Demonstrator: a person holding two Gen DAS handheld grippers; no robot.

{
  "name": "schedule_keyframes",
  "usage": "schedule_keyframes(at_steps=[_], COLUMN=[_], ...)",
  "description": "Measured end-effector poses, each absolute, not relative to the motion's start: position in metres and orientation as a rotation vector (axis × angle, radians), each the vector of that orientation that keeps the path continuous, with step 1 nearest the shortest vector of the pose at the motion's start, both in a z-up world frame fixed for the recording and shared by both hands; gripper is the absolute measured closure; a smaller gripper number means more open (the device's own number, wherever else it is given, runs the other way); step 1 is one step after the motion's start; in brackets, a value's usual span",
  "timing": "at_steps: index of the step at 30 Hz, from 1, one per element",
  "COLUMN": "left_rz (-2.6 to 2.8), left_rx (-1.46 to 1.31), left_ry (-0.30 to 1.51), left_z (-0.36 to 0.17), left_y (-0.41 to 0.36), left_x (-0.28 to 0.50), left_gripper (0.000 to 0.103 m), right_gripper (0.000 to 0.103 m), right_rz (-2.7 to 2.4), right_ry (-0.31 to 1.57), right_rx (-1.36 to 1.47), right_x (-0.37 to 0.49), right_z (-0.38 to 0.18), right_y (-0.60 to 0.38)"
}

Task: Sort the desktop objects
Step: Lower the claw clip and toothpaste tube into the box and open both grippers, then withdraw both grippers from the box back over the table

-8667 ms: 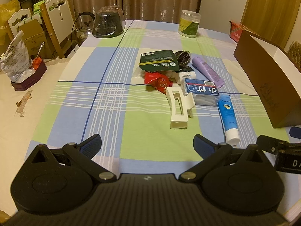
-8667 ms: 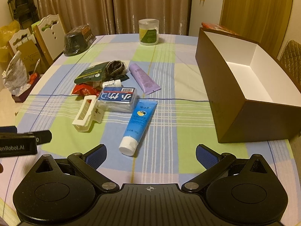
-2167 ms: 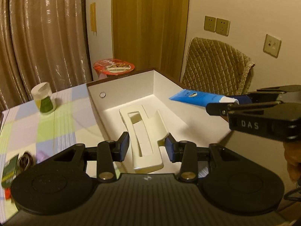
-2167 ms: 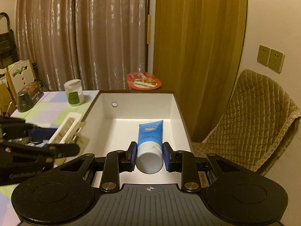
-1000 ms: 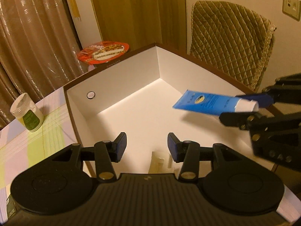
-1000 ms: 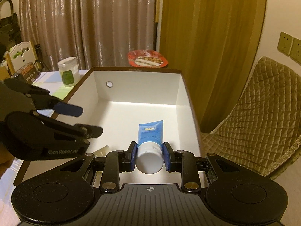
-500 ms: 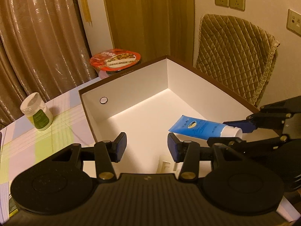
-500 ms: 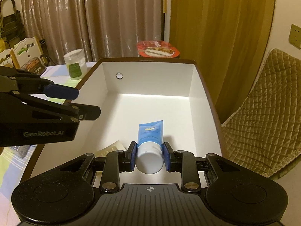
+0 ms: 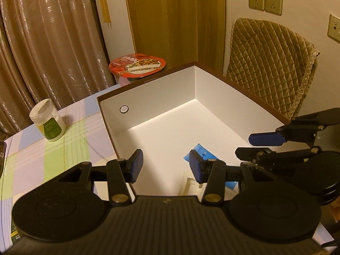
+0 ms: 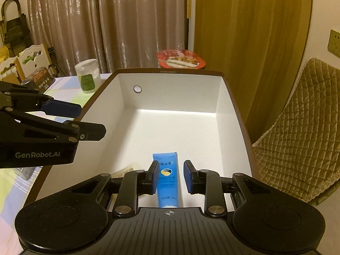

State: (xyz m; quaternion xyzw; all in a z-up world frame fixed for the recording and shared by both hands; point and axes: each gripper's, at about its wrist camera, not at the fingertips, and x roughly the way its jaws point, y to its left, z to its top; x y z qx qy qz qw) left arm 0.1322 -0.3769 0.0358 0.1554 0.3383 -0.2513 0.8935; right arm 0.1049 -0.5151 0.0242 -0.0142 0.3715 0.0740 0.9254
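Observation:
A brown box with white inside walls [image 9: 159, 93] [image 10: 176, 93] stands on the table. On its floor lies the blue tube [image 10: 165, 165] [image 9: 200, 151], lengthwise, cap toward me. My right gripper [image 10: 171, 176] [image 9: 260, 146] hangs open just above the tube, fingers apart on either side and clear of it. Left of the tube rests the white hair clip [image 10: 125, 170] [image 9: 189, 186], mostly hidden by the gripper bodies. My left gripper [image 9: 165, 166] [image 10: 63, 116] is open and holds nothing, over the box's left wall.
A white jar with a green label [image 9: 50, 123] [image 10: 88, 78] stands on the checked tablecloth [image 9: 42, 155] left of the box. A red-lidded noodle bowl [image 9: 138, 65] [image 10: 180, 59] sits behind the box. A quilted chair [image 9: 269, 63] [image 10: 301, 131] is to the right.
My right gripper has opened and let go of the blue tube, which now lies on the box floor. The left gripper stays open after dropping the white clip in.

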Motion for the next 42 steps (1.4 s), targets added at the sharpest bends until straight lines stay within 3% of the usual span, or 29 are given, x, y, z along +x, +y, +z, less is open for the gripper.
schedule_keyframes(at_steps=[16, 17, 18, 19, 20, 28, 32, 34, 42], left_rz=[-0.524, -0.522, -0.52, -0.519, -0.517, -0.497, -0.48, -0.47, -0.428], left_rx=[0.285, 0.281, 0.277, 0.272, 0.267, 0.226, 0.205, 0.193, 0.144], left_ry=[0.675, 0.674, 0.673, 0.672, 0.671, 0.671, 0.672, 0.676, 0.709], left_z=[0.052, 0.053, 0.054, 0.055, 0.056, 0.064, 0.067, 0.069, 0.073], left_y=[-0.368, -0.366, -0.364, -0.362, -0.359, -0.333, -0.317, -0.309, -0.283], left_x=[0.114, 0.113, 0.11, 0.108, 0.106, 0.084, 0.071, 0.064, 0.031], left_gripper=[0.06, 0.06, 0.06, 0.06, 0.06, 0.058, 0.051, 0.046, 0.009], right_gripper=[0.075, 0.064, 0.019, 0.005, 0.003, 0.003, 0.003, 0.003, 0.003], right_rz=[0.109, 0.104, 0.099, 0.095, 0.09, 0.051, 0.036, 0.029, -0.009], right_ry=[0.719, 0.71, 0.702, 0.693, 0.685, 0.619, 0.615, 0.615, 0.681], right_rx=[-0.06, -0.059, -0.058, -0.056, -0.055, -0.046, -0.044, -0.043, -0.01], right_x=[0.083, 0.079, 0.076, 0.072, 0.069, 0.04, 0.027, 0.019, -0.006], right_z=[0.038, 0.04, 0.042, 0.044, 0.045, 0.06, 0.067, 0.071, 0.079], right_y=[-0.51, -0.509, -0.509, -0.508, -0.508, -0.503, -0.497, -0.493, -0.483])
